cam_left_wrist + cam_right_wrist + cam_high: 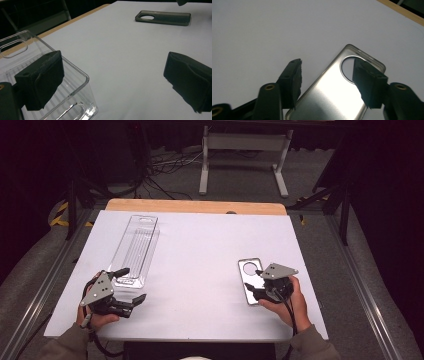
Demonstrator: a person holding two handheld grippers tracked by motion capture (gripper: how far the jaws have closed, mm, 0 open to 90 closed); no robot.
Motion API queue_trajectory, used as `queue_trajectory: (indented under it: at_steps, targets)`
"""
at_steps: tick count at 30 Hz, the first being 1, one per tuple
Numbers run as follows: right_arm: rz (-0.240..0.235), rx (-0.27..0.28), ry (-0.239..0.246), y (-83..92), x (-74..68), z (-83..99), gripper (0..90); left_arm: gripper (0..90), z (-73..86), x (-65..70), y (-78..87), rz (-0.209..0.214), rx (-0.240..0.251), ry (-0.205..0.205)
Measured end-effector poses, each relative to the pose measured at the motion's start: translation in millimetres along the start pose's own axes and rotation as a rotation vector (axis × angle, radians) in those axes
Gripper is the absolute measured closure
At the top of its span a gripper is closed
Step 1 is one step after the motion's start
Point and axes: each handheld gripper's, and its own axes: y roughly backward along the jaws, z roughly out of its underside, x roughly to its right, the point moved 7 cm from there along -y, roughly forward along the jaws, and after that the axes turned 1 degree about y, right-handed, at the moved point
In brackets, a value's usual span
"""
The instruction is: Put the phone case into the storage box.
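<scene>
Hovering right claw (pixel 327 85) apart over phone case (pixel 329 95); left claw (pixel 112 82) apart beside clear tray (pixel 75 82).

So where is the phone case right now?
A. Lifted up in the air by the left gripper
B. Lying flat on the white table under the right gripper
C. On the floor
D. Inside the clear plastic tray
B: the phone case lies flat on the white table, with the open right gripper just above it, apart from the clear plastic tray.
</scene>
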Motion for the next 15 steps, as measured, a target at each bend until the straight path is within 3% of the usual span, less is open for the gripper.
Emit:
queue_trajectory:
  at_steps: [1,7,12,15]
  targets:
    - [0.019,-0.004,-0.009,0.2,5.4,-1.8,30.1,3.6,-0.1,0.2,-0.3,0.001,-0.001,-0.002]
    - [0.057,0.01,-0.034,2.0,22.6,-11.9,20.9,3.6,0.1,0.0,-0.6,-0.001,-0.001,0.001]
    - [0.082,0.01,-0.054,1.0,37.9,-21.5,18.0,3.5,0.4,0.7,-2.0,0.003,-0.005,-0.002]
    - [0.088,-0.024,-0.067,-5.3,50.4,-26.1,16.5,3.4,0.5,1.6,-2.8,0.008,-0.009,-0.005]
